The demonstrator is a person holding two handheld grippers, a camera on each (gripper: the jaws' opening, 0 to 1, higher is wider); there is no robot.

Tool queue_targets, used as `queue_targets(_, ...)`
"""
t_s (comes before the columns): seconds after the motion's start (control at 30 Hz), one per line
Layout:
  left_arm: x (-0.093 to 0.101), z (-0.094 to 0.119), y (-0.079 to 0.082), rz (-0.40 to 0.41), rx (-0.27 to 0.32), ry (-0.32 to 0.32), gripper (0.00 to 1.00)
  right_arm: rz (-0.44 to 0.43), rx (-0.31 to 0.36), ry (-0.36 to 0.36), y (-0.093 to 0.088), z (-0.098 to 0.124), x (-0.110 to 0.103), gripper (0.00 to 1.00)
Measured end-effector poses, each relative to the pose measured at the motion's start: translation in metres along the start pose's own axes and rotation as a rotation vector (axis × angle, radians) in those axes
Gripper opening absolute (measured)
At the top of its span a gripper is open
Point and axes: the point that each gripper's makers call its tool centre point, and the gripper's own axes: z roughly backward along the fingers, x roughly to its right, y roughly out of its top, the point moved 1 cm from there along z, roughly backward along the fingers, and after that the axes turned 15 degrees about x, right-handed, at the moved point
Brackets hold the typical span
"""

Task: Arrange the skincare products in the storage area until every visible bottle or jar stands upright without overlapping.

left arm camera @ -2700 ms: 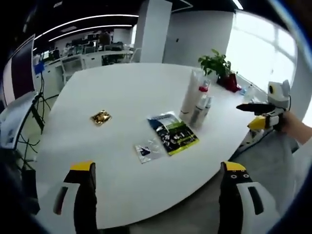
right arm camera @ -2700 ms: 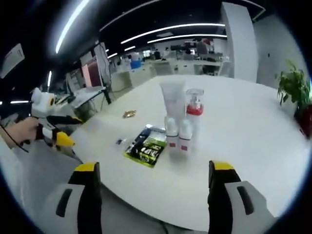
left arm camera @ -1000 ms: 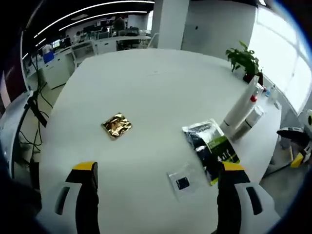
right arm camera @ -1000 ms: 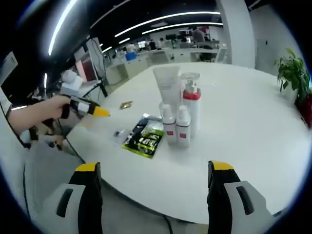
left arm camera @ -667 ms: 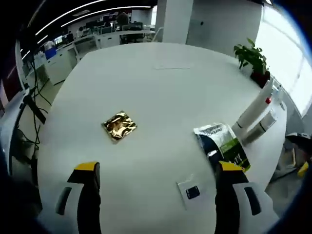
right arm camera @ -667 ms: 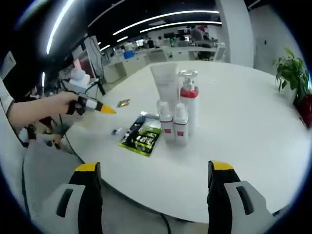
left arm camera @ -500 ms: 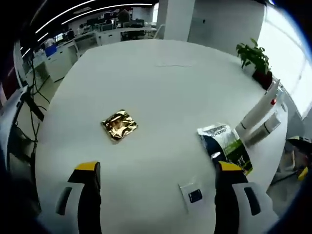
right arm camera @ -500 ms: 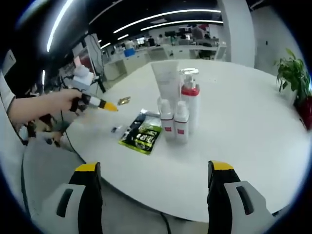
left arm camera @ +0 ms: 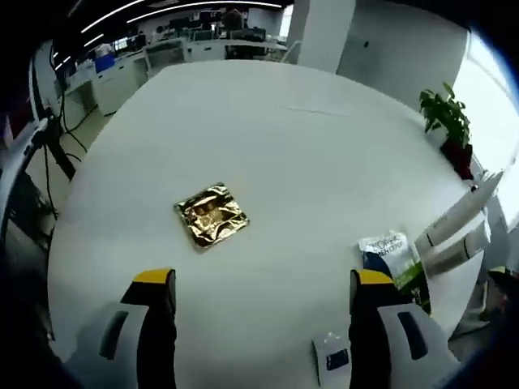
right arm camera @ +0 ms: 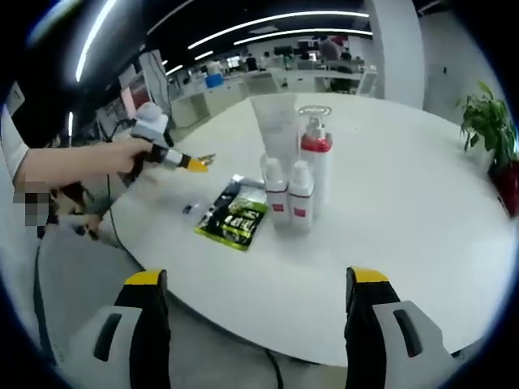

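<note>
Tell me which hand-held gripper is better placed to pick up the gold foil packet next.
Left. Its hand-held gripper is open, with the gold packet lying just ahead between its jaws. The right one faces the upright bottles, farther from the packet.

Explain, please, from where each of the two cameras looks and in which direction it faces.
Left gripper view: it rides on the left claw, above the white table, and looks down at the gold sachet; its own two open jaws show at the bottom.
Right gripper view: it rides on the right claw, off the table's edge, facing the upright bottles; its own open jaws show, and a hand holding the left claw.
Both share the table, the green packet, the small clear sachet and the bottles.
</note>
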Motion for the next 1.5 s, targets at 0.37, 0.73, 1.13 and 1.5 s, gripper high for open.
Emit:
queue_targets(0.37, -0.015, -0.021, 0.006, -0.019, 0.040, 0.072, 0.78, -0.010, -0.018, -0.002, -0.004, 0.000, 0.000, 0.90)
queue_targets(0.73, -0.031, -0.039, 0.013, 0.019, 0.053, 0.153, 0.70, -0.017, -0.036, -0.001, -0.007, -0.001, 0.001, 0.90)
queue_targets(1.13, -0.045, -0.047, 0.017, 0.052, 0.056, 0.245, 0.64, -0.021, -0.039, -0.002, -0.009, -0.001, 0.001, 0.90)
queue_targets(1.5, -0.056, -0.054, 0.023, 0.035, 0.054, 0.275, 0.54, -0.025, -0.044, -0.001, -0.010, -0.001, 0.002, 0.90)
